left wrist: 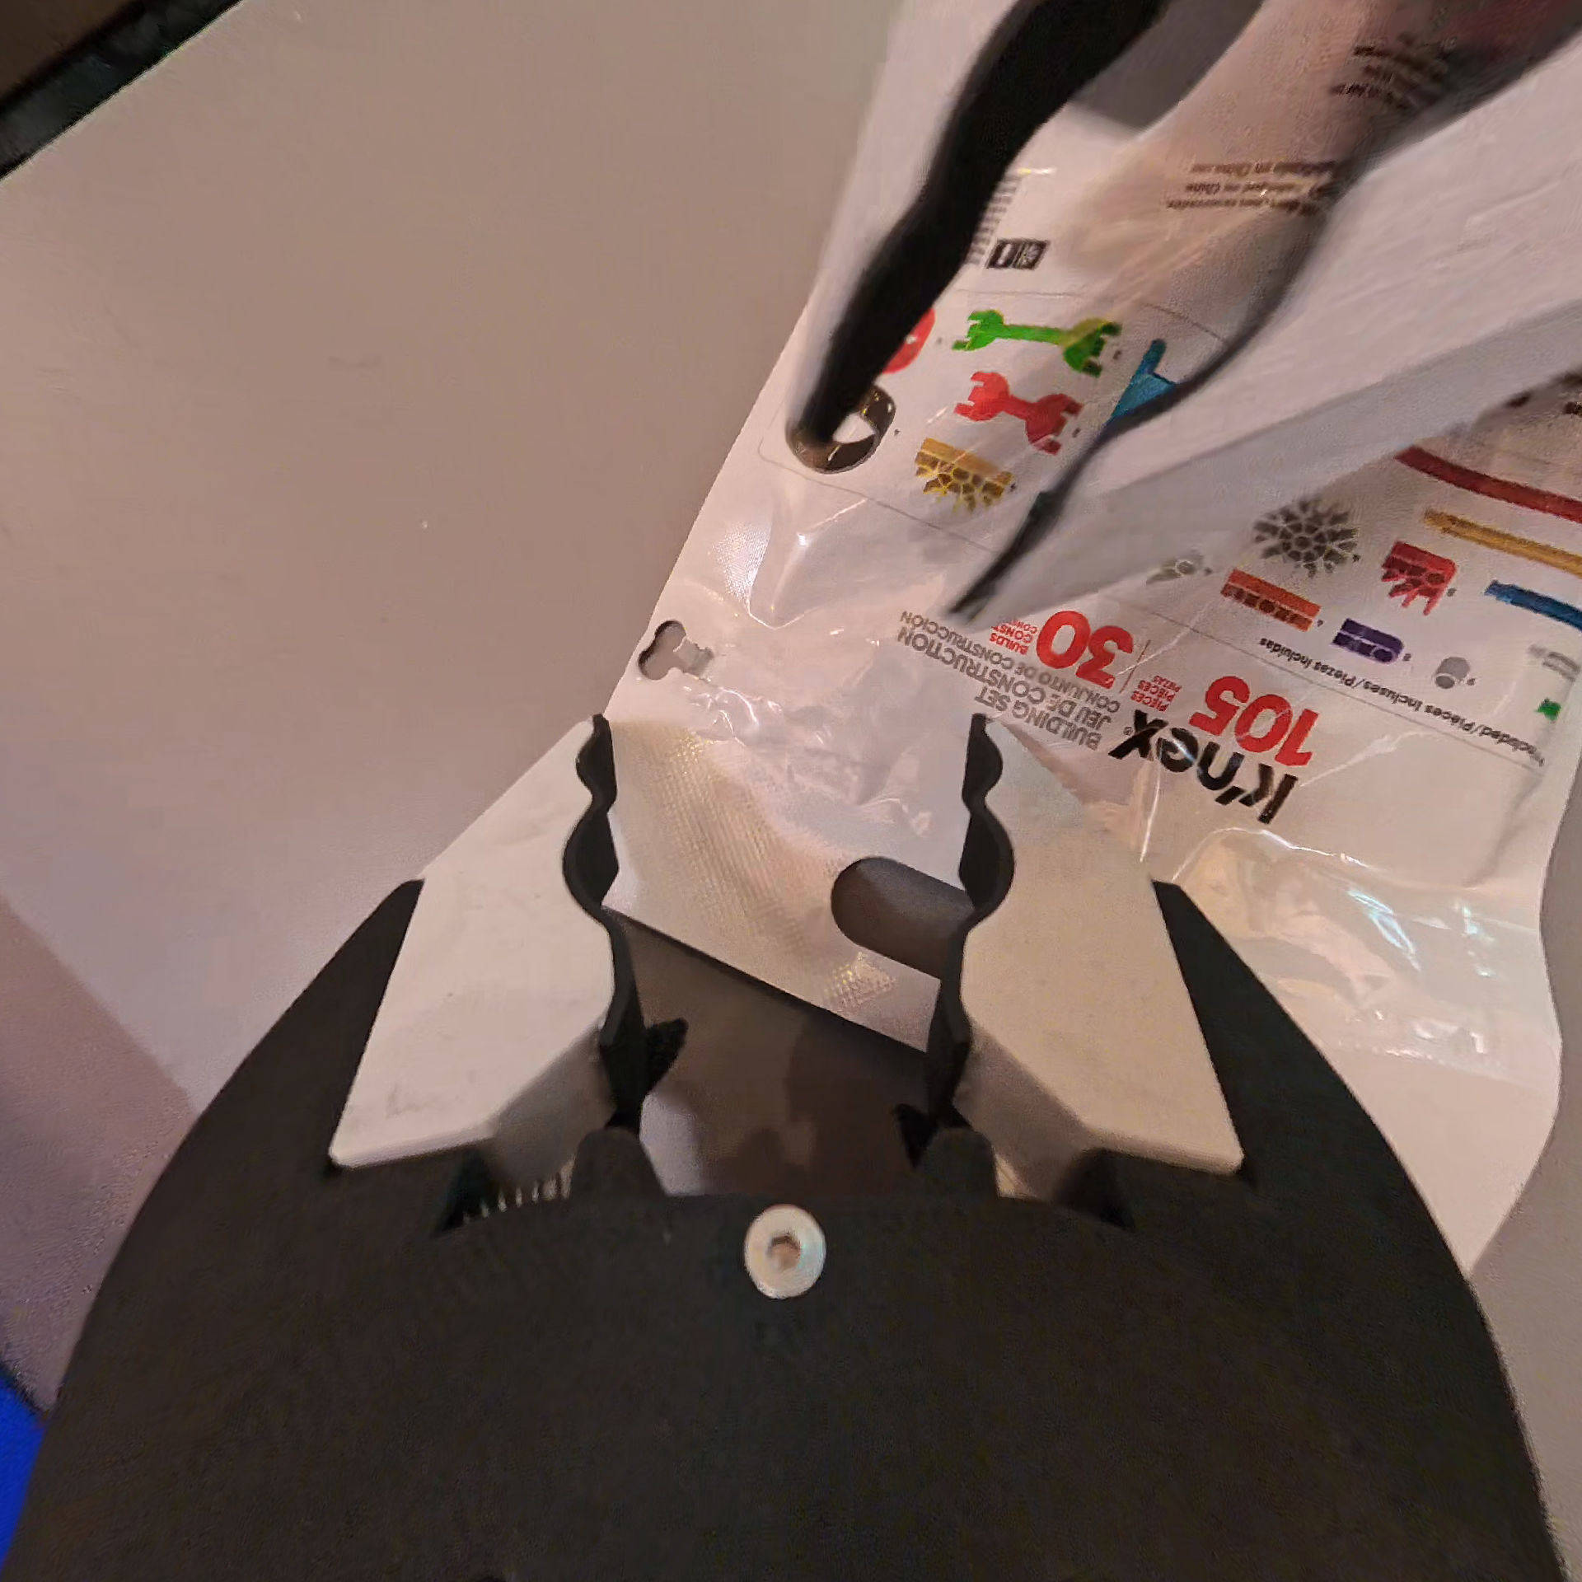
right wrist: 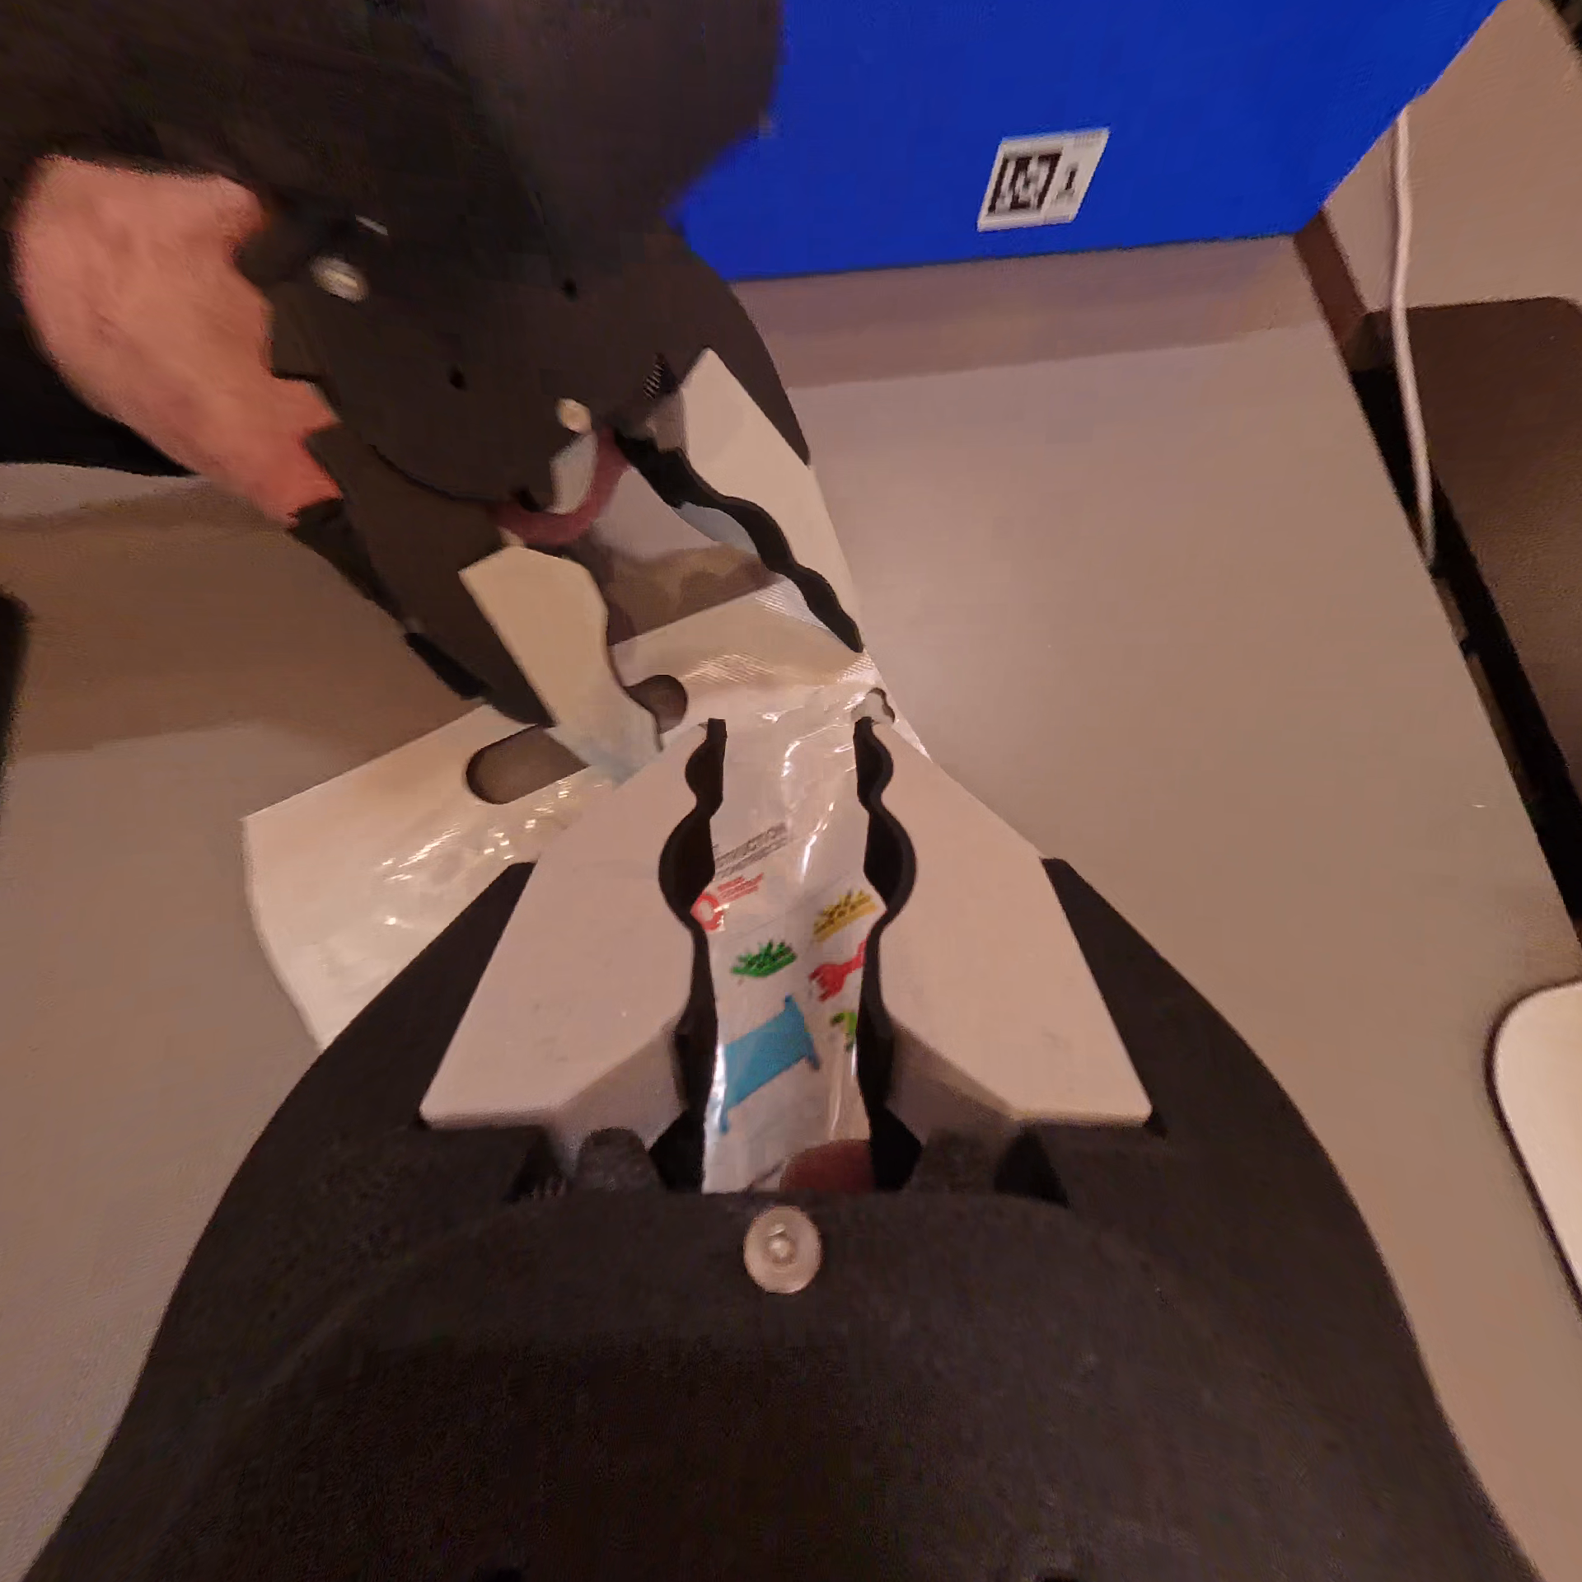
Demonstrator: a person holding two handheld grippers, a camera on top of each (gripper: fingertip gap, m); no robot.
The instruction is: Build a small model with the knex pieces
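Observation:
A white plastic bag printed with coloured toy pieces lies on the grey table. My left gripper is open, its fingers straddling the bag's sealed top edge beside an oval handle cut-out. In the right wrist view the left gripper also shows open over that edge, held by a hand. My right gripper is shut on the bag, with a bunched fold of it filling the gap between the fingers. It shows blurred in the left wrist view, pinching the bag's middle.
A blue panel with a square marker tag stands behind the table. A white cable and a dark surface are at the right. A white rounded object sits at the right edge. The tips of one gripper are about 7 cm away from the tips of the other. About 25 cm separates my left fingertips from the blue panel.

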